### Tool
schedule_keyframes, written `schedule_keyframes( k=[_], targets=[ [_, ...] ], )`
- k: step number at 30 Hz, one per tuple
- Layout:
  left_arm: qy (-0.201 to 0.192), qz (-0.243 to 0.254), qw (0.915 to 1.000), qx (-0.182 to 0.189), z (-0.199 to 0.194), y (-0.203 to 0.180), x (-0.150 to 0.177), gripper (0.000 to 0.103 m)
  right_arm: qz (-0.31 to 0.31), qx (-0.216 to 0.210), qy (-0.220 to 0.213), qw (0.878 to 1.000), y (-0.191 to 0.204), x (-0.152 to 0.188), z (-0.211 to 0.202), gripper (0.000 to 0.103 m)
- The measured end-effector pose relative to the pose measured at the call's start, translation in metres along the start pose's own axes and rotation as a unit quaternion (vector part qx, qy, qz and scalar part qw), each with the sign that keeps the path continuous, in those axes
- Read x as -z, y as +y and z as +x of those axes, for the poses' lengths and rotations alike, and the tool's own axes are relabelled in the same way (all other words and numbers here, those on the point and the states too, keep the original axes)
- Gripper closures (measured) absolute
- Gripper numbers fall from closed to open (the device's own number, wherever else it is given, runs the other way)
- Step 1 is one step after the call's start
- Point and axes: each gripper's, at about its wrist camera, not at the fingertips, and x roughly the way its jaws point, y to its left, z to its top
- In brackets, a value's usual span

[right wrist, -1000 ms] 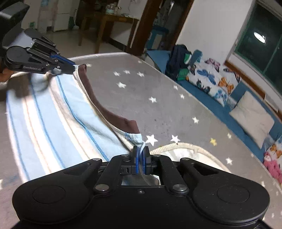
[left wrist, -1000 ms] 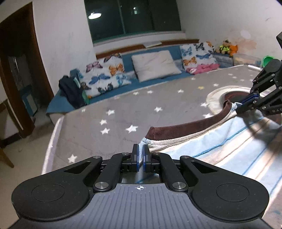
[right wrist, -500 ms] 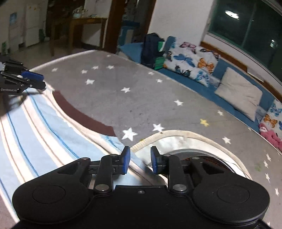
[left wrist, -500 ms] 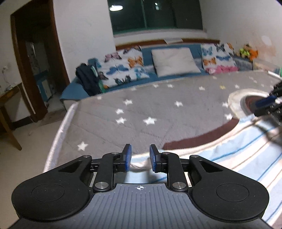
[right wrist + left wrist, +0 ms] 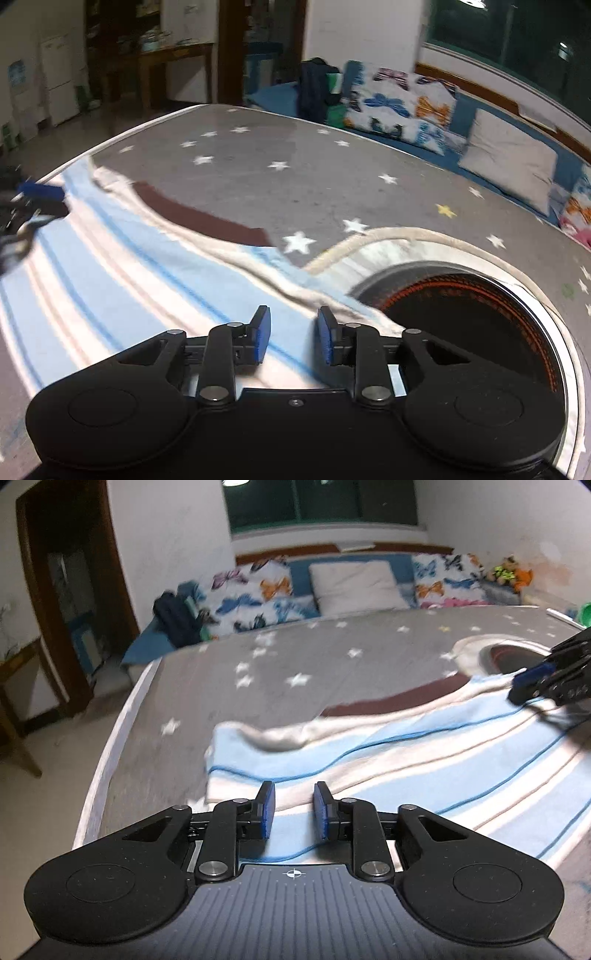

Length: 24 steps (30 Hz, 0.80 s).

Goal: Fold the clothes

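Note:
A light blue and white striped garment (image 5: 424, 753) with a brown band along its far edge lies flat on the grey star-patterned bed; it also shows in the right wrist view (image 5: 122, 273). My left gripper (image 5: 293, 810) is open and empty just above the garment's near left part. My right gripper (image 5: 291, 341) is open and empty above the garment's right end. The right gripper shows at the right edge of the left wrist view (image 5: 546, 681). The left gripper shows blurred at the left edge of the right wrist view (image 5: 33, 206).
The grey bed cover (image 5: 303, 653) has a cream ring pattern with a dark centre (image 5: 480, 302) to the right of the garment. Butterfly pillows (image 5: 255, 590) and a dark bag (image 5: 177, 616) lie on a blue bench behind. The bed's left edge (image 5: 110, 738) drops to the floor.
Both grippers were shut on the garment's brown edge and held it up. They have opened and let go, the garment now lies flat, and both grippers have pulled back.

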Motion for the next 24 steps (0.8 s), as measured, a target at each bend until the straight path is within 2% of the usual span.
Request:
schedule_keyframes(
  k=[4, 6, 13, 14, 17, 24],
  targets=[
    [-0.002, -0.021, 0.9998, -0.001, -0.006, 0.006, 0.001, 0.073, 0.008, -0.002, -0.004, 1.000, 0.001, 0.005, -0.011, 0.069],
    [-0.005, -0.027, 0.9996, -0.006, -0.014, 0.006, 0.002, 0.068, 0.013, -0.003, -0.005, 1.000, 0.001, 0.008, -0.016, 0.061],
    [-0.019, -0.045, 0.9987, -0.017, -0.046, 0.009, 0.013, 0.065, 0.028, -0.006, -0.012, 1.000, 0.003, 0.018, -0.035, 0.055],
    [-0.019, -0.044, 0.9987, -0.019, -0.049, 0.008, 0.015, 0.064, 0.030, -0.017, -0.012, 0.999, 0.018, 0.027, -0.034, 0.054],
    [-0.012, -0.041, 0.9989, -0.022, -0.052, 0.006, 0.025, 0.064, 0.032, -0.024, -0.012, 0.999, 0.029, 0.043, -0.048, 0.052],
    [0.000, -0.044, 0.9986, -0.030, -0.055, 0.007, 0.032, 0.062, 0.053, -0.011, -0.012, 0.998, 0.028, 0.070, -0.061, 0.049]
  ],
)
